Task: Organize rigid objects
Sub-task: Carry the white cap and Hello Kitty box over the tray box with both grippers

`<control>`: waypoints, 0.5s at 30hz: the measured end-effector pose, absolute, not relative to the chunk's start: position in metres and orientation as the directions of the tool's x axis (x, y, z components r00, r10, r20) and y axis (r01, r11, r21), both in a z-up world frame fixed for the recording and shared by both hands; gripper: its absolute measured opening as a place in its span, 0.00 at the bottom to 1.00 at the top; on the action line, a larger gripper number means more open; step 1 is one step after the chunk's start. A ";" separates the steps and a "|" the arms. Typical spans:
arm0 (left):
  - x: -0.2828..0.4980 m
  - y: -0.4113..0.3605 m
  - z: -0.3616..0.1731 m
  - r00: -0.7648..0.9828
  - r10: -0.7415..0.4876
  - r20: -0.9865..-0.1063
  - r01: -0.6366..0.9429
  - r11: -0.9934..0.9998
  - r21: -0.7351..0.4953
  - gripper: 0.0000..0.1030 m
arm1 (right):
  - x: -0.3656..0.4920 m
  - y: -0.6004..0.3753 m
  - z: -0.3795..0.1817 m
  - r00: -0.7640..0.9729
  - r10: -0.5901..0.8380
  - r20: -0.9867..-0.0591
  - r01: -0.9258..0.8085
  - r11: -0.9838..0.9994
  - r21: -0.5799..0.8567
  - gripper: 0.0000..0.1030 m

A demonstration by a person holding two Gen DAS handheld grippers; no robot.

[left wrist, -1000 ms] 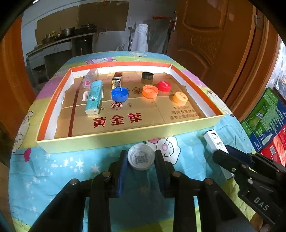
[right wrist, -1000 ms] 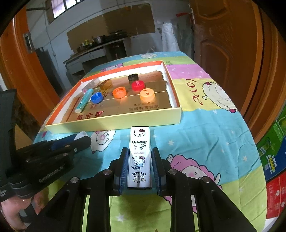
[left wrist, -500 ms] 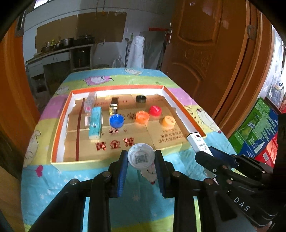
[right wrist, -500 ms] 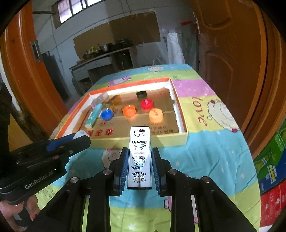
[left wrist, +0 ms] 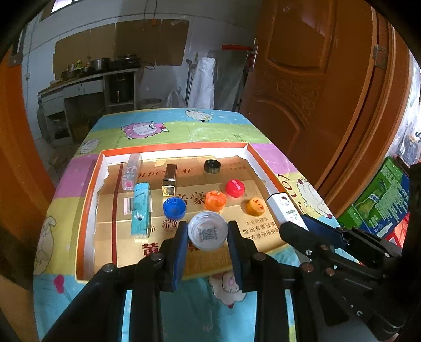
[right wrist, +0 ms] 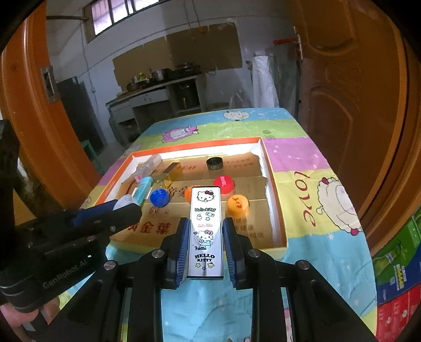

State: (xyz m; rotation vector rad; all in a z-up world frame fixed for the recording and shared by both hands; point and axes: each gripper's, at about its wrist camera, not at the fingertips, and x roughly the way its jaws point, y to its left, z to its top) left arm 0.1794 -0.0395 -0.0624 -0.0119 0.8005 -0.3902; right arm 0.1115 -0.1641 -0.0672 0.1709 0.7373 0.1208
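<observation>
Clearly, in the left wrist view the left tongs [left wrist: 208,234] gripped a white cap [left wrist: 208,231] above the tray's [left wrist: 86,210] near half; it should go down just near of the blue cap [left wrist: 174,207], clear of the teal box [left wrist: 141,209]

In the right wrist view the right tongs [right wrist: 206,231] clamped a Hello Kitty box [right wrist: 205,231] over the near wall; the orange cap [right wrist: 238,205] crowded its path

Soft daylight from the high window [right wrist: 111,15] lights both fisheye views evenly, leaving the far white wall of the box [left wrist: 184,154] glaring, the corners vignetted black, the door [right wrist: 368,105] bowed at the edges, and near parts slightly soft.
</observation>
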 end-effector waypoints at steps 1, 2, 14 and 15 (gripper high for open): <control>0.182 -0.041 -0.064 0.626 -0.345 -0.699 0.336 0.929 -0.158 0.29 | 0.116 -0.164 -0.068 0.731 0.169 -0.661 -0.049 0.979 0.196 0.26; 0.185 -0.041 -0.065 0.622 -0.346 -0.702 0.335 0.928 -0.160 0.29 | 0.120 -0.163 -0.070 0.728 0.169 -0.665 -0.049 0.979 0.195 0.26; 0.212 -0.045 -0.087 0.579 -0.345 -0.739 0.324 0.929 -0.180 0.29 | 0.147 -0.159 -0.090 0.694 0.174 -0.699 -0.052 0.980 0.193 0.26; 0.214 -0.045 -0.089 0.575 -0.342 -0.743 0.324 0.929 -0.177 0.29 | 0.149 -0.159 -0.092 0.691 0.174 -0.701 -0.052 0.980 0.192 0.26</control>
